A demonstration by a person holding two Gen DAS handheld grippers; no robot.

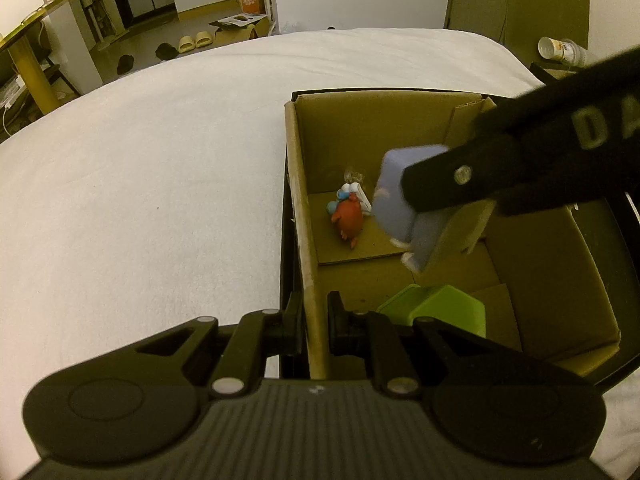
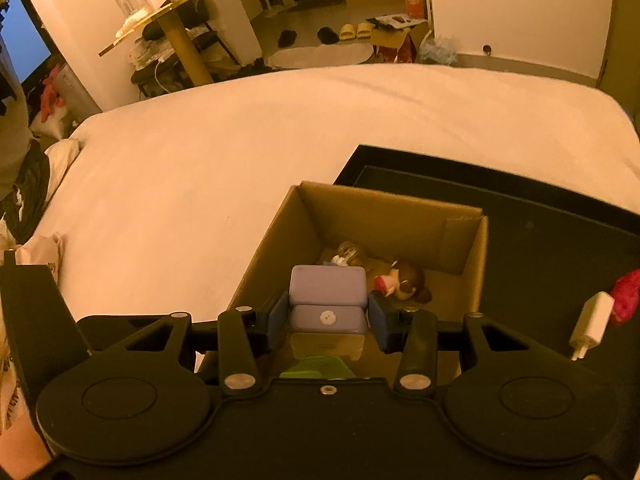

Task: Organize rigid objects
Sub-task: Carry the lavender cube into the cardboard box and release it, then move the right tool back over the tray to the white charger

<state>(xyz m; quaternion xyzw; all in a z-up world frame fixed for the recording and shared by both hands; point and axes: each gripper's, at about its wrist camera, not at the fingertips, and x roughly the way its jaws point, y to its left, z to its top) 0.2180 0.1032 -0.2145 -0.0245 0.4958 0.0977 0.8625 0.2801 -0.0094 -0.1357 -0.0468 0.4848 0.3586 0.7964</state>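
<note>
We see our left hand-held gripper pinching the open brown cardboard box wall, while the right hand-held gripper carries a lavender block-shaped toy above a green plastic piece; only the right wrist view shows a white charger.

We note open brown cardboard box on white bed; inside, at far end, orange-red figurine and brown-haired doll figure. Lavender block-shaped toy suspended above box interior. Green plastic container at near end.

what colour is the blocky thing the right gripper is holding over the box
Pale lavender-blue plastic block toy, clearest in the right wrist view.
</note>
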